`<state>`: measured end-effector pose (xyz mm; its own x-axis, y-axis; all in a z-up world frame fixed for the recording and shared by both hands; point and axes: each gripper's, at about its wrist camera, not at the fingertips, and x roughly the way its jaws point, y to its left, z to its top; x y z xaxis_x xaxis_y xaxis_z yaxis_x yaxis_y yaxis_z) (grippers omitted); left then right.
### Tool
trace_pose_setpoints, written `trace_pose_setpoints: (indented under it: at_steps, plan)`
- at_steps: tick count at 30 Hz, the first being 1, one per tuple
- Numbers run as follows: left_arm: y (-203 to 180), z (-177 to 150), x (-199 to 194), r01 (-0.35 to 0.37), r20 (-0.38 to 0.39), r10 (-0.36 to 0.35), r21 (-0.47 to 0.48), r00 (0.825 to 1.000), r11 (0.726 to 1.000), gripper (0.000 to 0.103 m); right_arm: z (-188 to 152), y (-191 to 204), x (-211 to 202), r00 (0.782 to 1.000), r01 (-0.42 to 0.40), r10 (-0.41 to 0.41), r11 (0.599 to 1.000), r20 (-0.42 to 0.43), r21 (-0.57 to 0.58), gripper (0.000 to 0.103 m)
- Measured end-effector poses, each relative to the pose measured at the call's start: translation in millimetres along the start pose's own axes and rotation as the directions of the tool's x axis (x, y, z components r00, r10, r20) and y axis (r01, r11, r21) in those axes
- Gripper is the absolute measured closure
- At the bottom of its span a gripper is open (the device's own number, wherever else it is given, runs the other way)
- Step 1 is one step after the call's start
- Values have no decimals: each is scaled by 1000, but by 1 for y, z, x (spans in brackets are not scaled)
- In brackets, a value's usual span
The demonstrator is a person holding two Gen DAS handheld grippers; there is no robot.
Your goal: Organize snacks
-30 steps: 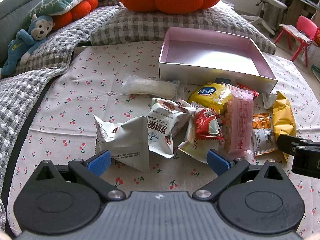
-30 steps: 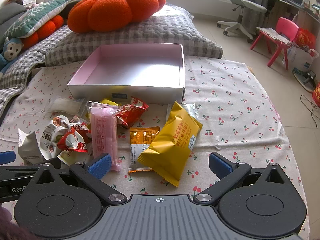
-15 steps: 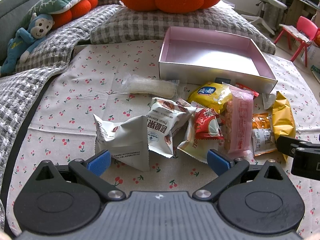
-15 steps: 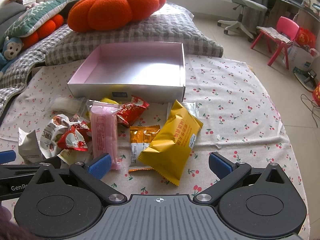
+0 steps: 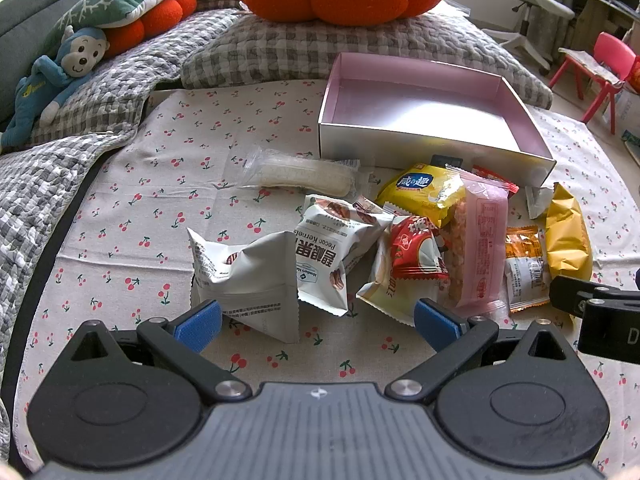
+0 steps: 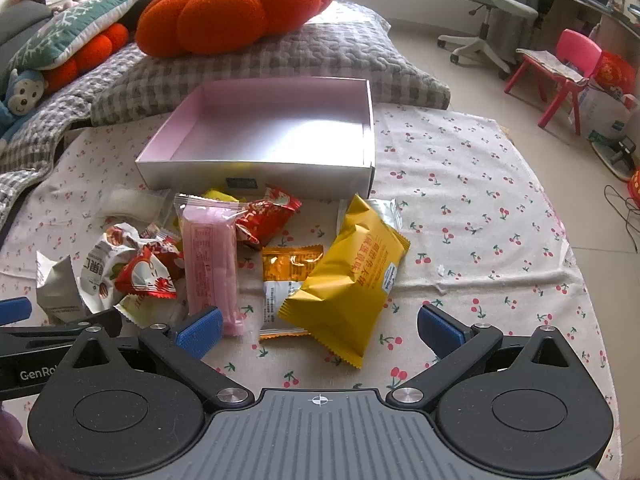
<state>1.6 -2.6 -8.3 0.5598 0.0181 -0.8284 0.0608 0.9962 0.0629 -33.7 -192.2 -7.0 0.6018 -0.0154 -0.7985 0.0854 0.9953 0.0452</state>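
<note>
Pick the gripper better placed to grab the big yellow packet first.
Right. The open right hand-held gripper has the big yellow packet directly ahead; from the left hand-held gripper it lies far off to the side.

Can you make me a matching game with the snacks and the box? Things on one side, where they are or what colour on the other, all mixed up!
Things:
1. Box
2. Big yellow bag
3. Long pink pack
4. Right tongs

Clues:
A. Open, holding nothing
B. Nothing inside, pink lining
C. Lies between the red packet and the orange sachet
D. Closest snack to the right tongs

Pairs: 1-B, 2-D, 3-C, 4-A
</note>
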Motion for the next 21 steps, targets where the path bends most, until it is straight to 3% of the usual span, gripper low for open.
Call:
trace_pose_setpoints:
  at_steps: [13,19,21]
  plan:
    - [5,2,4,18,-22,-18,4,1000,1000,0,-1,-2,-2,1000,-10,10,1000,6,15,0]
    - [16,9,2,11,21,-10,-23,1000,1000,0,9,-12,-4,999,-32,33,999,-19,38,0]
    - [16,15,3,20,14,-20,-7,1000,1000,0,16,-10,-7,1000,6,-6,1000,-5,-6,0]
